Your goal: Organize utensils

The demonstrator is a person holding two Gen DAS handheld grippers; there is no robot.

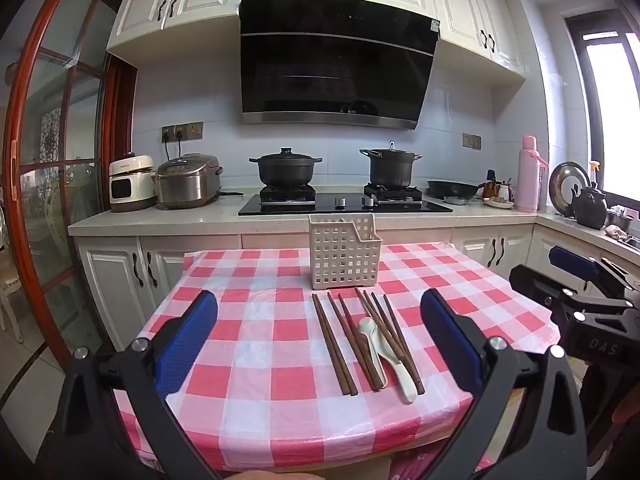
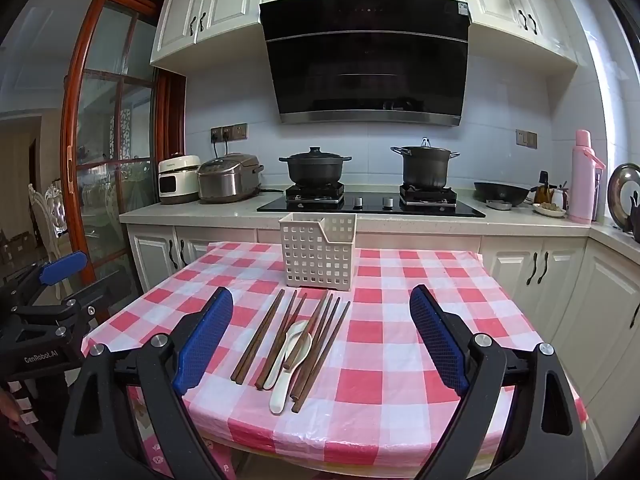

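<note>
Nearest the cameras, the left gripper (image 1: 319, 336) hangs over the near edge of the table with its blue-padded fingers (image 1: 188, 340) spread wide and nothing between them; the right gripper (image 2: 321, 334) is held the same way, jaws wide apart and empty, its blue pads (image 2: 438, 340) flanking the utensils from above. Each gripper also shows at the side of the other's view, beside the table rather than over it. On the red-and-white checked plastic tablecloth (image 1: 248, 344) lie several dark brown wooden chopsticks (image 1: 334, 350) in a loose fan, tips pointing toward the far side of the table, some crossing one another. Two cream ceramic soup spoons (image 2: 290, 354) rest among and partly on top of the chopsticks, near the middle of the bunch, handles toward the near edge. Just beyond the chopstick tips stands a cream plastic lattice utensil basket (image 1: 344, 254), upright, near the far edge of the table; its inside cannot be seen. Behind the table runs a pale stone kitchen counter (image 1: 192, 218) with a black glass gas hob (image 1: 344, 204) carrying a black lidded casserole pot (image 1: 285, 168) and a tall dark stockpot (image 1: 390, 168), and above them a black slanted range hood (image 1: 336, 60).
</note>
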